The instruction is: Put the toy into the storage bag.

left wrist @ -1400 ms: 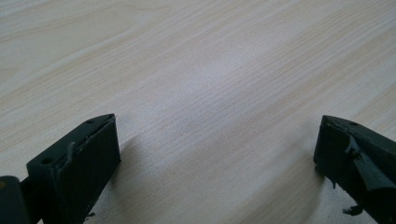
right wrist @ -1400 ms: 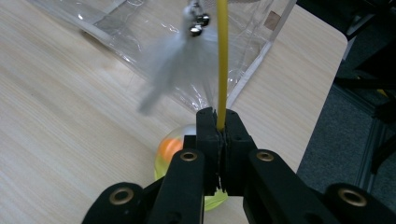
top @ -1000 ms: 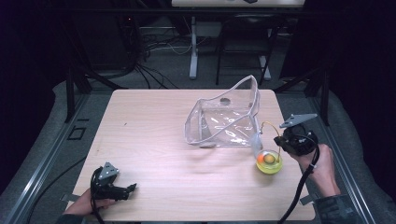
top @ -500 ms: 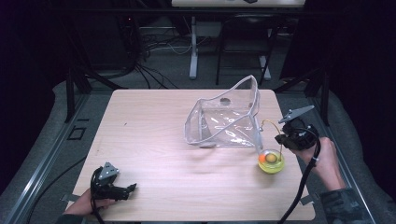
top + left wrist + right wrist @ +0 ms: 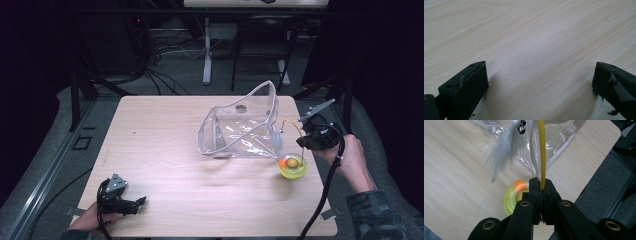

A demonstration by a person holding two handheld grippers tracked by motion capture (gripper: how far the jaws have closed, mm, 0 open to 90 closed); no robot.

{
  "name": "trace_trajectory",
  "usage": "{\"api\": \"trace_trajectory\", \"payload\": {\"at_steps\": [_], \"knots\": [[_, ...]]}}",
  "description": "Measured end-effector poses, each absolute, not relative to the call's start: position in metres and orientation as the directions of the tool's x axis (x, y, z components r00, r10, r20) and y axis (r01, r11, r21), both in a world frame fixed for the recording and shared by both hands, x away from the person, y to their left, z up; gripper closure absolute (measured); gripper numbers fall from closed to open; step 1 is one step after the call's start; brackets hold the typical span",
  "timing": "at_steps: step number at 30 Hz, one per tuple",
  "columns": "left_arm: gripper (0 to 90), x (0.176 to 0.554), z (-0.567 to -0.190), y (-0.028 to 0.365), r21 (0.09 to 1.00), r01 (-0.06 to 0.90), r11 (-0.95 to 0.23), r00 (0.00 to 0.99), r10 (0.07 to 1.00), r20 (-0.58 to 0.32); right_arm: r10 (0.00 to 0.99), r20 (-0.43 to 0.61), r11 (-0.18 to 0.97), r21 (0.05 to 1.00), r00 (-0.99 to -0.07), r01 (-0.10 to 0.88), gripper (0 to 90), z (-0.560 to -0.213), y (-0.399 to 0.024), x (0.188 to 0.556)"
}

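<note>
My right gripper (image 5: 303,145) (image 5: 541,187) is shut on a thin yellow wand (image 5: 542,152) (image 5: 289,123), a little above the table's right edge. The wand arcs up and left toward a clear plastic bag (image 5: 242,131) (image 5: 556,142). A white feather (image 5: 503,151) and small bells (image 5: 521,128) dangle from its far end. Just below the jaws sits a yellow ring toy (image 5: 292,166) (image 5: 509,199) with an orange ball in it. My left gripper (image 5: 140,202) (image 5: 540,75) rests open on the table's near left corner, with bare wood between its jaws.
The wooden table (image 5: 165,135) stands over a dark floor with cables and metal stands behind it. Its right edge (image 5: 584,170) lies close beside my right gripper. A black cable (image 5: 325,195) trails from that gripper toward the person's sleeve.
My right gripper has risen slightly with the yellow wand, away from the ring toy. The left gripper has stayed where it was.
</note>
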State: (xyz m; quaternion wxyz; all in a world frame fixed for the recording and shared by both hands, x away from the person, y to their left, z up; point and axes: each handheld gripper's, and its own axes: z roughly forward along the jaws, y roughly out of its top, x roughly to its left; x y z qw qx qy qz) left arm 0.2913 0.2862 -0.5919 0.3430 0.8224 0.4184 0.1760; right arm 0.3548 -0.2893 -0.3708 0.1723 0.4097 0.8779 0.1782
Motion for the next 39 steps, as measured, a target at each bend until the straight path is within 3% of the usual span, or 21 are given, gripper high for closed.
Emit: {"api": "trace_trajectory", "payload": {"at_steps": [39], "knots": [[0.2, 0.291, -0.592, 0.286, 0.709, 0.569, -0.416, 0.589, 0.808, 0.001, 0.761, -0.184, 0.644, 0.332, -0.622, 0.689, 87.9, -0.308, -0.285, 0.394]]}}
